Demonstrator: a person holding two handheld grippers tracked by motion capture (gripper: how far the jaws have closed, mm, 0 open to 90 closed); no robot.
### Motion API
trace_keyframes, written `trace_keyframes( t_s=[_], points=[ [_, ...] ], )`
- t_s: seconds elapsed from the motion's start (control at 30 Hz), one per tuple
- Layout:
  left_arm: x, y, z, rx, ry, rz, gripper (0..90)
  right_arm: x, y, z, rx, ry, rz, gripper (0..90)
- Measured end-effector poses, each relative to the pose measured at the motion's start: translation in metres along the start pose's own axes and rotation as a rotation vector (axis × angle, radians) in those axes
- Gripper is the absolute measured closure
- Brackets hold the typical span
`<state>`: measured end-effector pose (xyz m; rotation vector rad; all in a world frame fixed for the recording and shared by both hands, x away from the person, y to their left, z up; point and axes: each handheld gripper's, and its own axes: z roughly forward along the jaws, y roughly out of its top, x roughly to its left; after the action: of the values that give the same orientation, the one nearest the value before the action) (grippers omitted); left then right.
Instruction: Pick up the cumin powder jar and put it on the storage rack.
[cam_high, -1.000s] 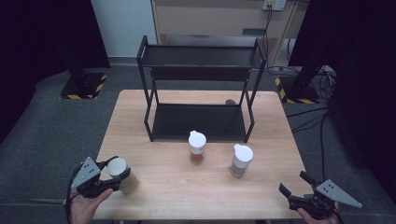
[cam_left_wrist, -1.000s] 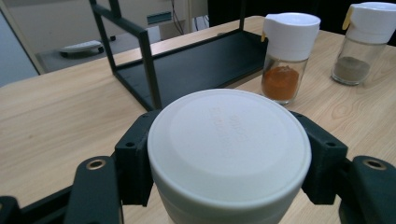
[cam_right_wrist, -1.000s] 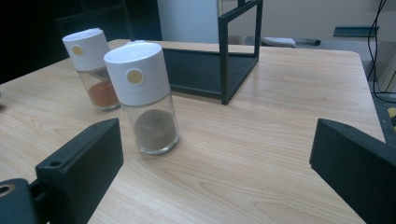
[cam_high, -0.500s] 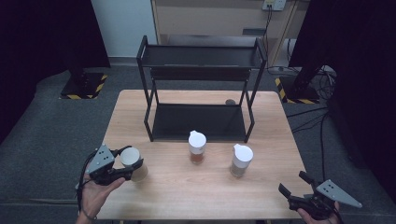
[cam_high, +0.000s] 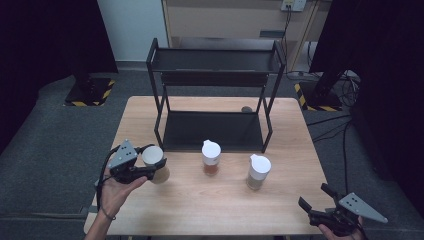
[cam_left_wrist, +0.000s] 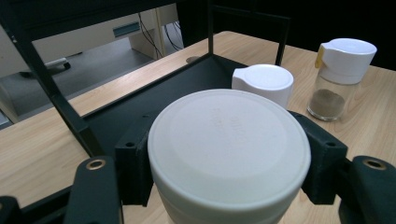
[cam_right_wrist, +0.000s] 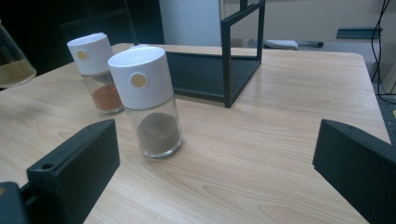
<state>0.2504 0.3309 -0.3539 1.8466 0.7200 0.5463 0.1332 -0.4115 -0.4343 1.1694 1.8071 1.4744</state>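
My left gripper (cam_high: 152, 168) is shut on a wide jar (cam_high: 155, 163) with a white lid (cam_left_wrist: 229, 149) and pale contents, held above the table's left part. Two white-capped shakers stand in front of the black rack (cam_high: 215, 60): one with orange powder (cam_high: 211, 157), one with brown powder (cam_high: 259, 171). At the table's front right corner my right gripper (cam_high: 316, 198) is open. Its jaws have just been opening wider, and nothing is between them. In the right gripper view the brown shaker (cam_right_wrist: 149, 105) stands a little beyond the jaws, the orange one (cam_right_wrist: 98, 70) behind it.
The two-tier rack has bare shelves, and its lower shelf (cam_left_wrist: 187, 88) lies just ahead of the held jar. A small dark round thing (cam_high: 246, 109) sits on the wooden table (cam_high: 225, 200) behind the rack. Dark floor surrounds the table.
My left gripper has risen and moved away from the front edge, towards the rack, with the jar in it. The right gripper has stayed where it was.
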Motion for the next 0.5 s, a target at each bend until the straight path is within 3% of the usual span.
trace_keyframes(
  t_s=[0.5],
  points=[
    [0.007, 0.032, 0.036, 0.008, -0.018, 0.022, 32.8, -0.001, 0.001, 0.000, 0.004, 0.016, -0.005, 1.0]
  ],
)
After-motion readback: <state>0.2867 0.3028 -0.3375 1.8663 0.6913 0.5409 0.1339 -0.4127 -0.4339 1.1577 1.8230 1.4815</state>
